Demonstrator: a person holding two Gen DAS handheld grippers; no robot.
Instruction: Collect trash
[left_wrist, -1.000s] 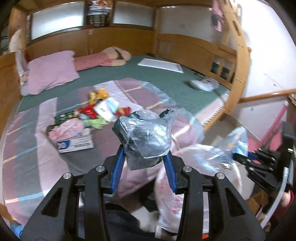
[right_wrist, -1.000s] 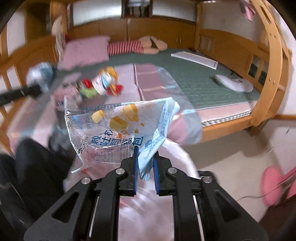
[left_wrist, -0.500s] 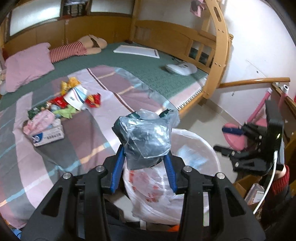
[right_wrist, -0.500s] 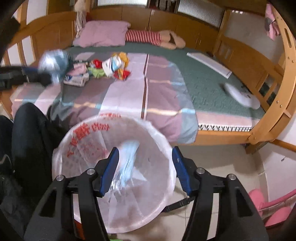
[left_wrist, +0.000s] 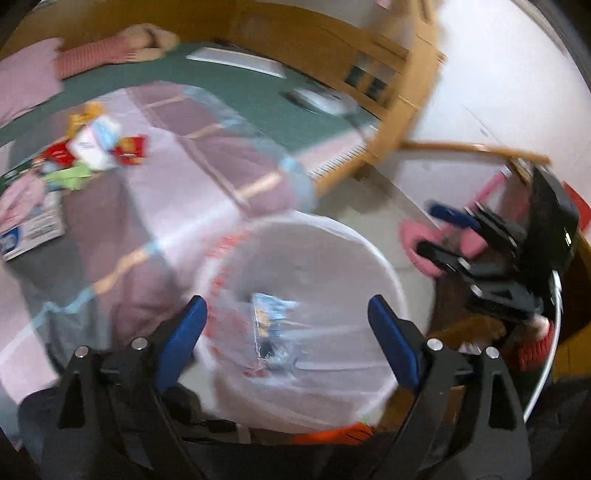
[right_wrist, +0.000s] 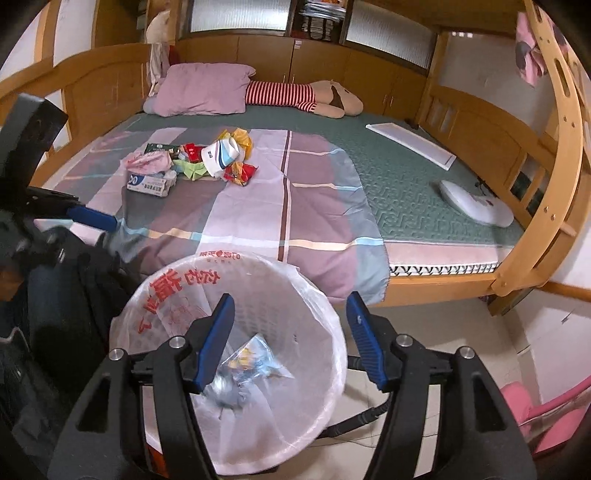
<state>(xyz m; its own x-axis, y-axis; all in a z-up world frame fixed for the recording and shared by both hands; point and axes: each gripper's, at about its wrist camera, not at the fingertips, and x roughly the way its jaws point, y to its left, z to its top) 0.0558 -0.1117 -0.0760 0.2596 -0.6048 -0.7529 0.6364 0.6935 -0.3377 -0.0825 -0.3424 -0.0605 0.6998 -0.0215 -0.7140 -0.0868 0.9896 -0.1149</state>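
Trash pile: heap of wrappers on the bed, on the striped sheet toward its head-left corner, near the pillow; well apart from both grippers.
Box: flat tissue box at the pile's left edge, touching the pink bag above it.
Bin: lined bin on the floor at the bed's foot edge; crumpled clear plastic already lies in its bottom.
Left gripper: left gripper over the bin mouth, fingers spread wide, nothing between them; that view is blurred.
Right gripper: right gripper also above the bin, fingers apart and empty.
Handling, wrappers: judged light, thin, crinkly, likely slippery film; they should crush flat under the fingers, so pinch a bunched fold or a raised edge, not a flat face.
Handling, box: judged light but stiffer card; take it across its short width by one end.
Handling, bag: soft and limp; gather it at a puffed top.
Orientation: pile runs roughly across the bed, left to right; the box's long axis lies much the same way, slightly skewed.
White pack: white-and-blue pack tilts, its long axis toward the bed's head.
Risk: loose pieces may slide off when one is lifted.
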